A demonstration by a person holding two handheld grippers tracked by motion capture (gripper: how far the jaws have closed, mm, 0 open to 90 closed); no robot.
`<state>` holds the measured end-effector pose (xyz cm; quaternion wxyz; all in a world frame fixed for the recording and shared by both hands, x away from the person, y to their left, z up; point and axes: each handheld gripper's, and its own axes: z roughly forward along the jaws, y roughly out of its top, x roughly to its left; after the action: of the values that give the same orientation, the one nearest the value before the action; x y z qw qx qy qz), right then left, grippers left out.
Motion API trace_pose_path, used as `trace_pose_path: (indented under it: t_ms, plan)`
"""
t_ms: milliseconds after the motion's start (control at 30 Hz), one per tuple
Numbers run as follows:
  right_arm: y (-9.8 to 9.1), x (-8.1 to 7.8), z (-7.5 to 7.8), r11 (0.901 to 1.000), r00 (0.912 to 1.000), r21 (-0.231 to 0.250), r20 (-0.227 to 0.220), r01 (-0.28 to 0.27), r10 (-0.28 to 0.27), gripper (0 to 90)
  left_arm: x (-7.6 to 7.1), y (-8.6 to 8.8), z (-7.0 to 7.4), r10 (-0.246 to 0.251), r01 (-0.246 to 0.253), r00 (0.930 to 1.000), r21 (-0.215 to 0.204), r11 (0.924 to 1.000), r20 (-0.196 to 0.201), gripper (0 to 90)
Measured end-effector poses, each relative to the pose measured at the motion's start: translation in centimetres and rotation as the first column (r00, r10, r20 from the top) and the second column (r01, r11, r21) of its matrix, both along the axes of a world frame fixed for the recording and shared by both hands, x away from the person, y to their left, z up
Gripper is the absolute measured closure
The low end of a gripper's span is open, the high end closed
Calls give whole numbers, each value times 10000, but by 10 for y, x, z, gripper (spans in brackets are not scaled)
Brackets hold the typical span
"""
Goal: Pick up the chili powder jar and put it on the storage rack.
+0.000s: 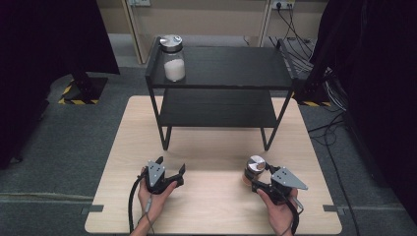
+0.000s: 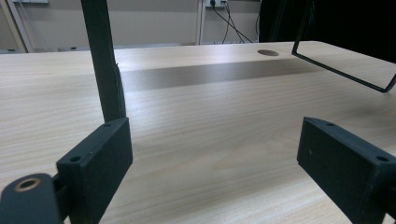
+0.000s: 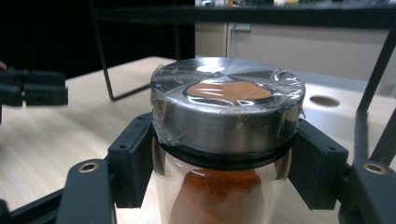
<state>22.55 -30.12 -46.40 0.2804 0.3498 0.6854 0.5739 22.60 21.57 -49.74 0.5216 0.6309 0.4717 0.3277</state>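
Right gripper (image 3: 223, 163) clamped on the spice jar (image 3: 224, 140)
Your left gripper (image 2: 212, 163) hangs released over the table (image 2: 210, 116); no readable label anywhere.

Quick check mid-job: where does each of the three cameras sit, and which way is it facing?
High view: above the person's side, looking down on the table, shelf, both hands.
Left gripper view: on the left gripper, low, past open fingers toward a shelf leg.
Right gripper view: on the right gripper, facing the gripped spice jar.
Shared: jar, shelf.
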Motion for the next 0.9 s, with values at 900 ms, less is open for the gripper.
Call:
trace_pose_path:
  t_ms: [900]
  plan:
    - [17,0,68,9960,9867,440,1403,771,-826,322,0,1,0,22,-23,10000,-53,10000,-30,99]
